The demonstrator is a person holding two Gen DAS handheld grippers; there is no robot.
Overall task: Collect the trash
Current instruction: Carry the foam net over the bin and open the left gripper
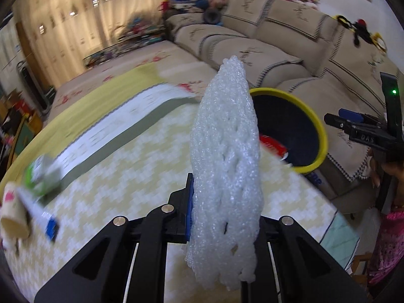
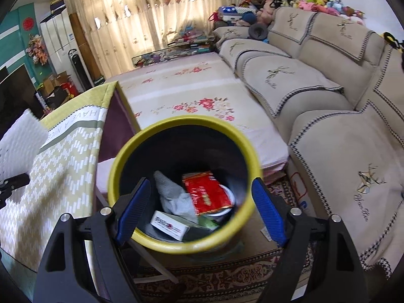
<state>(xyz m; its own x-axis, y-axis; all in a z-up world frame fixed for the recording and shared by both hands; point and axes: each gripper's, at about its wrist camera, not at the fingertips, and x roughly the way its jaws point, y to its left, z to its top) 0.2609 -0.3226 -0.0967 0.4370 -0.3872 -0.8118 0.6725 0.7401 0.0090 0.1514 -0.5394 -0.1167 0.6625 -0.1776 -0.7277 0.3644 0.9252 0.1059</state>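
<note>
- Landmark: yellow-rimmed bin [image 2: 185, 184], on the floor between the table [image 1: 141, 156] and the sofa [image 2: 328, 136].
- Left gripper [image 1: 224, 217] is clamped on a white foam net sleeve [image 1: 227, 156], held upright above the table, near the bin but not over its mouth.
- Right gripper [image 2: 200, 208] has its jaws spread with nothing between them, hovering right above the bin opening.
- Already in the bin: red packet [image 2: 207, 194], grey rag-like piece [image 2: 174, 197], white box [image 2: 169, 227]; something green under those, can't identify.
- Left on the table, well away from the bin: paper cup [image 1: 14, 212], green-and-white carton [image 1: 43, 176], white tube with blue end [image 1: 38, 212]. All blurred.
- My read: roughly mid-task. Foam sleeve is next to drop, then at least three items to fetch.
</note>
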